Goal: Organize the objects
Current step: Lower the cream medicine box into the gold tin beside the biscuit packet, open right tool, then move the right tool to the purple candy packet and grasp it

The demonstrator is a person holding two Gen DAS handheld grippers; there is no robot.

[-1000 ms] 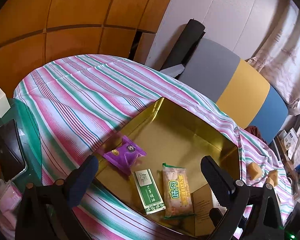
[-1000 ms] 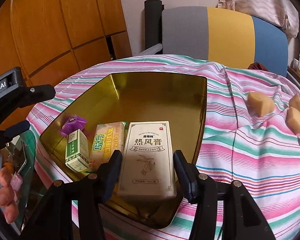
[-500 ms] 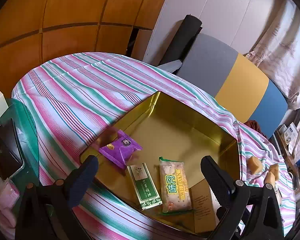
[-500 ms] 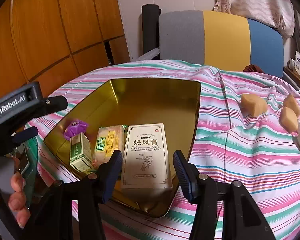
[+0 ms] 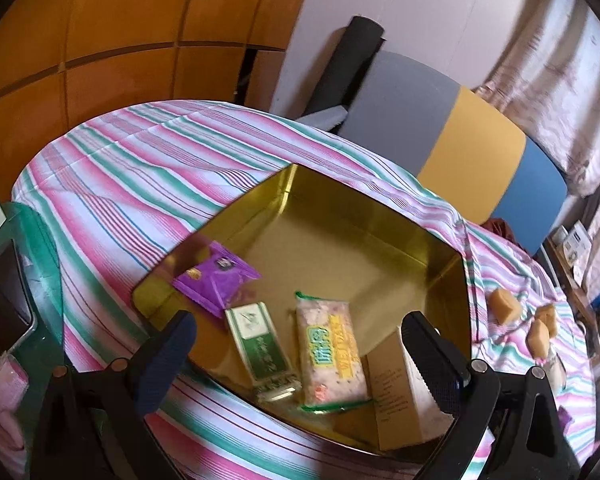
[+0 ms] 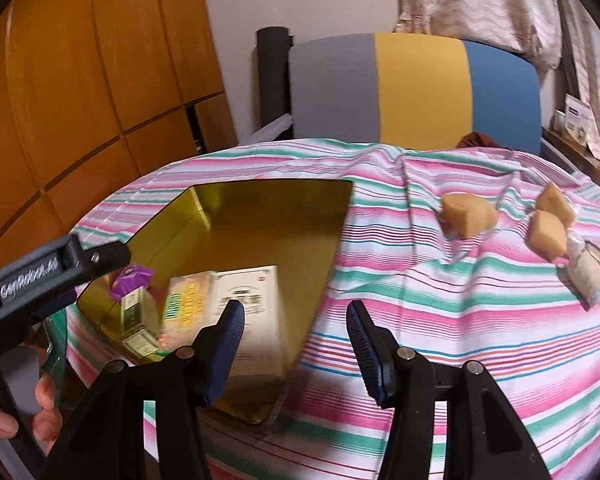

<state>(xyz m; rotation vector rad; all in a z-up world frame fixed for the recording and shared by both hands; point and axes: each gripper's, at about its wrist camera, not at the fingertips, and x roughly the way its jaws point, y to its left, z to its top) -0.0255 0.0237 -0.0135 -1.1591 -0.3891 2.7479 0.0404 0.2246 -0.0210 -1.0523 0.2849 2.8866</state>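
Gold tin tray (image 5: 364, 216) (image 6: 260, 216), shallow and angular, lying on the bench under a pink, green and white striped cloth (image 5: 132, 200) (image 6: 440, 312). Along its near side the tray holds four items in a row: a purple sachet (image 5: 214, 278) (image 6: 132, 276); just beside it a green-and-white box (image 5: 260, 344) (image 6: 136, 316); a pale snack packet with yellow and green lettering (image 5: 328, 352) (image 6: 186, 304); and a cream carton (image 5: 400, 384) (image 6: 252, 308) at the end nearest the right side. The rest of the tray floor is bare metal.

Outside the tray, well apart on the cloth, lie three tan wrapped lumps (image 5: 504, 306) (image 6: 466, 214) and a clear-wrapped pale packet (image 6: 588, 272).

Left gripper (image 5: 300, 352): fingers spread wide over the near edge of the tray, nothing between them. Right gripper (image 6: 296, 344): fingers likewise parted and empty, the left finger in front of the cream carton, the right finger over the cloth.

Background: a chair (image 5: 460, 152) (image 6: 416, 92) with grey, yellow and blue panels behind the bench, and orange wooden panelling (image 5: 120, 40) (image 6: 80, 80).
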